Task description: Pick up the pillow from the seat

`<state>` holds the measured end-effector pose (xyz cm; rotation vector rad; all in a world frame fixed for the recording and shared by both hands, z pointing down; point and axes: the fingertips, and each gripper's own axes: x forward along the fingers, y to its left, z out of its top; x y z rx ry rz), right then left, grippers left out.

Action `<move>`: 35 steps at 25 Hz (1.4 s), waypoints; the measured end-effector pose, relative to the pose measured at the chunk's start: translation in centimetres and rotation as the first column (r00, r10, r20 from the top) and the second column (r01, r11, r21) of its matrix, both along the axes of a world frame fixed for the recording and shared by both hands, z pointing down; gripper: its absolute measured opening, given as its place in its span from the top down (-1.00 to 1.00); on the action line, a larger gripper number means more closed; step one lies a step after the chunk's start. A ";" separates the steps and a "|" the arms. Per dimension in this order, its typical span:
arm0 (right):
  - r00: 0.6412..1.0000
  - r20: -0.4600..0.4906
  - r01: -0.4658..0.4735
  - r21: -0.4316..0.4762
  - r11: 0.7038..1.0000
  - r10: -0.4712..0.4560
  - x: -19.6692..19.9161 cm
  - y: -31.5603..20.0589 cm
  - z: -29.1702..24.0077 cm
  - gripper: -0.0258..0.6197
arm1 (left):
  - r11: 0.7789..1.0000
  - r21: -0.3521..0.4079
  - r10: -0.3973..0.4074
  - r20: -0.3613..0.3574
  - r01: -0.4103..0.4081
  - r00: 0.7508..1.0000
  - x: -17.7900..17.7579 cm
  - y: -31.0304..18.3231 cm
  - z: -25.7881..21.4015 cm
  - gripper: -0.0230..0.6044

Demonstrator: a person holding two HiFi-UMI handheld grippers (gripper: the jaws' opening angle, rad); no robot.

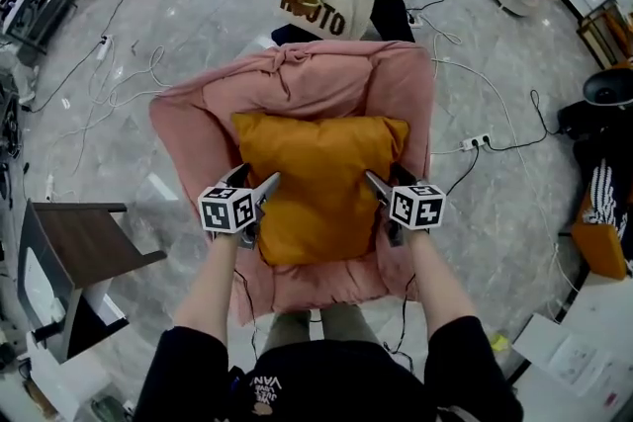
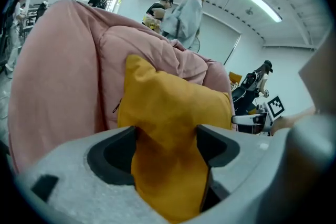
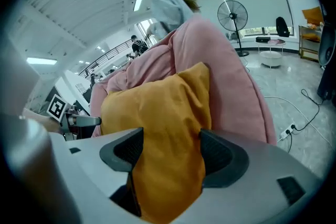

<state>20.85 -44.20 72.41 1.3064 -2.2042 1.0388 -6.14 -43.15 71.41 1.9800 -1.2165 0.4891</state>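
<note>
Head view, pillow: the orange pillow [image 1: 321,183] lies on the cushion of the pink seat [image 1: 326,79], its far edge leaning against the backrest.
Head view, tools: the left gripper [image 1: 261,185] is at the pillow's left edge and the right gripper [image 1: 377,185] at its right edge, both level with the pillow's middle.
Left gripper view, grip: the jaws are pinched on a fold of orange fabric, which bulges out between the pads.
Right gripper view, grip: the same, with the jaws clamped on a bunched fold of the pillow's right side and the pink armrest just beyond.
Step in hand: the hold looks secured on both sides, so the lift is next.
Doing it well: both grippers should rise together and level. Each holds only cover fabric, so a slow, even pull towards the person should keep either fold from slipping.
</note>
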 end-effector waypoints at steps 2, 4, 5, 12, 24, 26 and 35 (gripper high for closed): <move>1.000 0.016 -0.005 -0.013 1.000 0.005 -0.5 -0.2 0.7 -0.05 | 1.000 -0.016 -0.002 0.005 0.002 1.000 0.2 -0.5 0.6 -0.20; 0.999 0.046 -0.014 -0.025 1.000 0.015 -0.9 -0.4 1.0 -0.05 | 1.000 -0.021 -0.002 0.009 0.002 1.000 0.4 -0.9 1.0 -0.20; 0.998 0.064 -0.016 -0.032 0.999 0.018 -1.1 -0.4 1.1 0.03 | 1.000 -0.021 -0.003 0.008 0.003 1.000 0.4 -1.0 1.2 -0.20; 0.997 0.029 -0.068 -0.033 0.997 0.069 -1.2 0.9 1.2 0.52 | 1.000 -0.026 -0.015 0.008 0.015 1.000 1.2 -0.3 1.1 0.23; 0.993 -0.104 -0.056 0.009 0.998 0.056 -2.2 5.0 -0.9 0.85 | 1.000 -0.005 0.020 0.007 -0.020 1.000 0.3 3.8 -0.5 0.77; 0.992 -0.113 -0.058 0.019 0.998 0.060 -2.3 6.3 -1.4 0.86 | 1.000 0.005 0.001 -0.019 -0.001 1.000 0.1 5.0 -0.8 0.78; 0.982 -0.178 -0.046 0.075 0.996 0.059 -2.3 13.0 -3.9 0.87 | 0.998 0.063 0.010 -0.092 -0.004 0.996 -0.1 10.8 -2.8 0.80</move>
